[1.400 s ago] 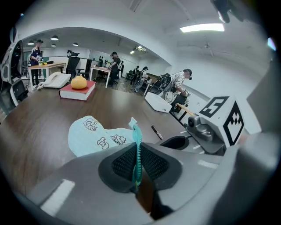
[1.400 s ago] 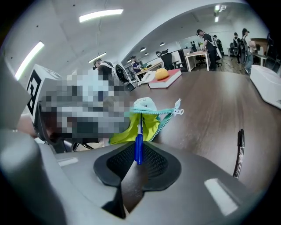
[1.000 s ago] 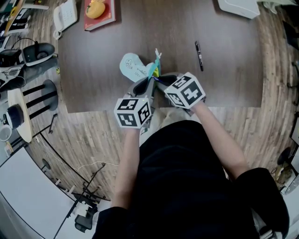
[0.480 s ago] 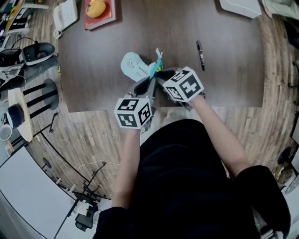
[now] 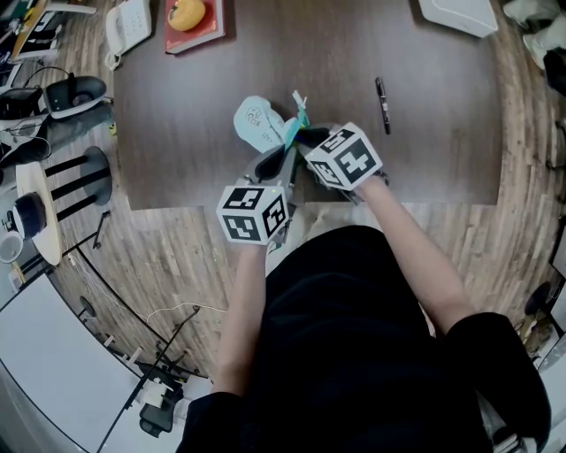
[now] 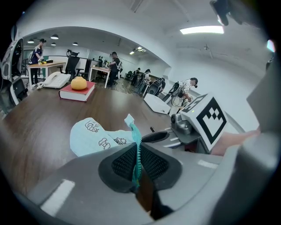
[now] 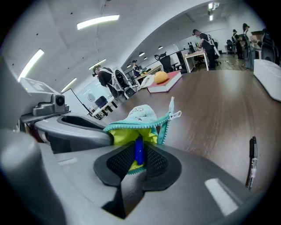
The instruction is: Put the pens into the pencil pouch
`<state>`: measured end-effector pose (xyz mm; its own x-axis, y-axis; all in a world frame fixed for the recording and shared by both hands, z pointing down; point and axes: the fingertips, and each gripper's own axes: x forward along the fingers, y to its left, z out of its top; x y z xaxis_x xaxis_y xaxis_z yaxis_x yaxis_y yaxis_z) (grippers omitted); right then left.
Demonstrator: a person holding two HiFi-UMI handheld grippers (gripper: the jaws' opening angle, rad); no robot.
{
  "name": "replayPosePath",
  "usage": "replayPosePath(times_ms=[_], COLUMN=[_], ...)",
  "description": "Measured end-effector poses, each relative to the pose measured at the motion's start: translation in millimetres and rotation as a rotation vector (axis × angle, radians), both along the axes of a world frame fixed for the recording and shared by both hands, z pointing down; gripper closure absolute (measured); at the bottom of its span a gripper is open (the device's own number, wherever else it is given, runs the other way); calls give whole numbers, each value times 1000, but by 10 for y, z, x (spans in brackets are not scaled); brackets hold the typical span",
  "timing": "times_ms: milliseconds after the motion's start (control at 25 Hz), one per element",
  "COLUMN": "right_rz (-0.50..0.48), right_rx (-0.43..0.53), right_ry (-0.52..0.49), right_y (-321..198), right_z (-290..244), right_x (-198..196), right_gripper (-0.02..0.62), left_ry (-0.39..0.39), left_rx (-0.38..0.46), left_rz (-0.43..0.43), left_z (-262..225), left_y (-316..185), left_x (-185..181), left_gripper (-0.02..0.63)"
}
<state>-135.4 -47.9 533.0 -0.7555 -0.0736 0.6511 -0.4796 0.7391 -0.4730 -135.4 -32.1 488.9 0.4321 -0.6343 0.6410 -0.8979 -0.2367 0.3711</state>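
A light blue pencil pouch (image 5: 256, 122) with a teal zipper lies on the dark table (image 5: 177, 133). My left gripper (image 5: 281, 159) is shut on the pouch's teal zipper edge (image 6: 137, 163) and holds the mouth up. My right gripper (image 5: 305, 143) is at the mouth, shut on a blue pen (image 7: 139, 150) that points into the yellow lining (image 7: 125, 135). A black pen (image 5: 382, 104) lies on the table to the right, also visible as the black pen (image 7: 251, 161) in the right gripper view. In the left gripper view the pouch (image 6: 94, 137) lies flat beyond the jaws.
A red book (image 5: 195, 26) with a yellow fruit on it and a white telephone (image 5: 126, 28) sit at the far left of the table. A white object (image 5: 455, 13) lies at the far right corner. The table's near edge (image 5: 424, 202) runs just behind my grippers.
My right gripper has edged slightly left and forward towards the pouch's mouth. The left gripper and the pouch have stayed put.
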Motion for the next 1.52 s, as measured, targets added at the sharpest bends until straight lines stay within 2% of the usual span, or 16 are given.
replayPosePath(times_ms=[400, 800, 1520], right_rz=[-3, 39, 236], right_rx=[21, 34, 76], right_ry=[-30, -46, 57], right_y=[0, -91, -376], right_z=[-107, -213, -51], right_x=[-13, 219, 1170], right_gripper=[529, 531, 531], left_ry=[-2, -5, 11], left_rx=[6, 8, 5], left_rz=[0, 5, 30], left_z=[-36, -26, -62], left_y=[-17, -100, -320], left_x=[-24, 17, 187], left_gripper=[583, 583, 583])
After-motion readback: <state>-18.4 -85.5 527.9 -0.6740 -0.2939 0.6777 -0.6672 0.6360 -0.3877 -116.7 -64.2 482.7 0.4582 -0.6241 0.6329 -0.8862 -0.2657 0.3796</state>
